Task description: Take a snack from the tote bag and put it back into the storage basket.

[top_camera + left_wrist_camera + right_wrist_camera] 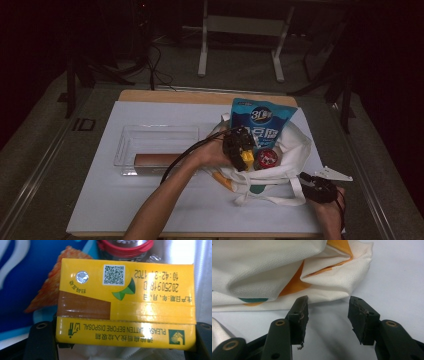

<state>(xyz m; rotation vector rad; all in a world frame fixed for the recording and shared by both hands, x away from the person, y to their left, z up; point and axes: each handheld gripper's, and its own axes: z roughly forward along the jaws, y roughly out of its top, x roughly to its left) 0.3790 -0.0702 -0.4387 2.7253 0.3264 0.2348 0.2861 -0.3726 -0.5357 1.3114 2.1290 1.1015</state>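
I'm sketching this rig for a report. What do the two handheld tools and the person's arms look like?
Both are black. The right tool has two blocky black jaws with worn, chipped pads and brass-ringed screw holes; in the high view it carries a grey three-cornered plate. The left tool trails a black cable along the forearm. Both forearms are bare, with no sleeves in view.

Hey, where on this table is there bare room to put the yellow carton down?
Free patches: the white sheet in front of the clear tray, left of the person's left forearm, and the strip behind the tray. Crowded: the white tote bag, holding the blue pouch and red-capped jar, where the left hand-held gripper grips the yellow carton.
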